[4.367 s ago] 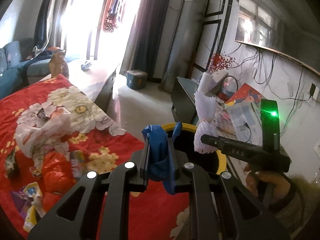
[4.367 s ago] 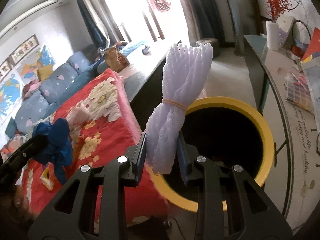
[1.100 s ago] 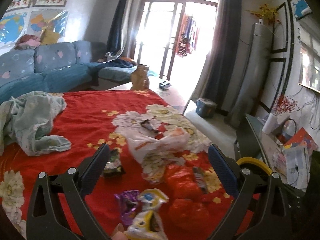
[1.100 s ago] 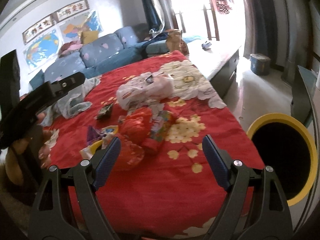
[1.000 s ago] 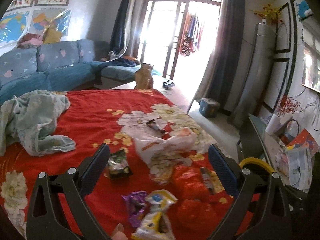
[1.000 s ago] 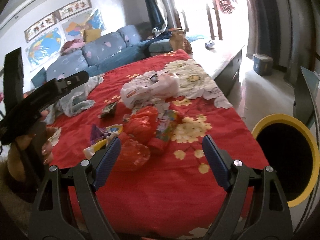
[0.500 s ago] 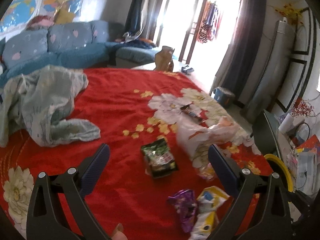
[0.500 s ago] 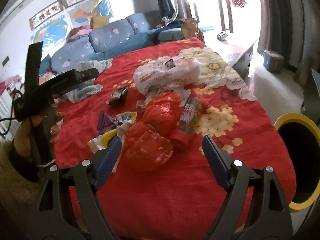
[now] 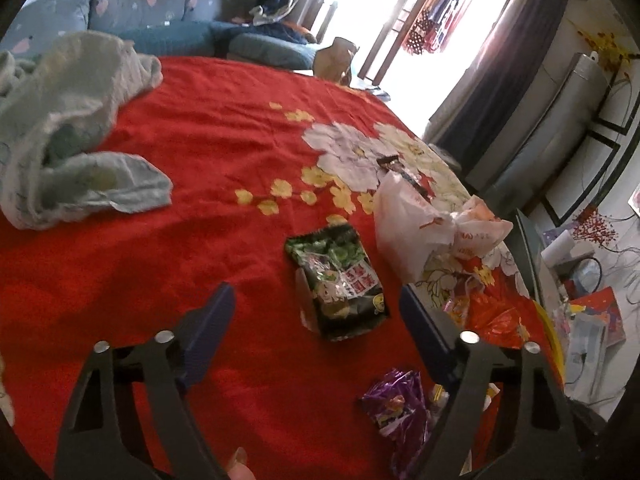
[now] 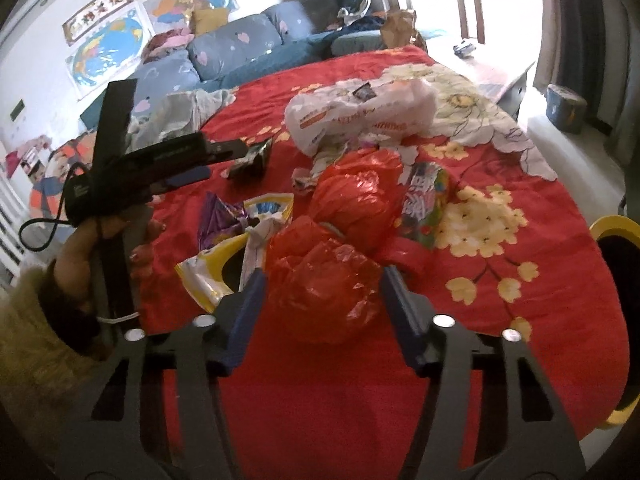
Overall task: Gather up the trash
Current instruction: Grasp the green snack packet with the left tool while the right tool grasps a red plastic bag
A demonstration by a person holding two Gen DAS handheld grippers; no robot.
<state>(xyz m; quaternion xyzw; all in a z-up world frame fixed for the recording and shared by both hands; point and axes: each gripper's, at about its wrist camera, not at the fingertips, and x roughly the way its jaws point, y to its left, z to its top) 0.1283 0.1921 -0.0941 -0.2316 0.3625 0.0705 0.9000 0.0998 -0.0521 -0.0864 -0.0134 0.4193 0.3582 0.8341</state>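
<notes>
**Inspector A:** Left gripper (image 9: 316, 312): state of the fingers?

**Inspector B:** Spread wide, holding nothing. The green snack packet (image 9: 338, 282) lies flat on the red bedspread (image 9: 192, 184), in the gap between the two fingers and slightly beyond their tips. No contact seen on either side.

**Inspector A:** Other items in that view?

**Inspector B:** A purple wrapper (image 9: 398, 404) near the right finger, close to the camera. A white plastic bag (image 9: 424, 228) lies farther off to the right, with a crumpled pale cloth (image 9: 68, 128) at far left.

**Inspector A:** Right gripper (image 10: 322, 284)?

**Inspector B:** Also open, holding nothing. The fingers straddle the near red plastic bag (image 10: 324, 280); both pads sit just beside its flanks, and whether they touch cannot be determined. A second red bag (image 10: 358, 192) lies directly beyond it.

**Inspector A:** Surroundings?

**Inspector B:** A yellow-and-white packet (image 10: 212, 268) lies left of the red bag and a colourful candy bag (image 10: 426, 204) to the right, farther off. The yellow-rimmed bin (image 10: 614, 224) stands off the bed at the right edge.
</notes>
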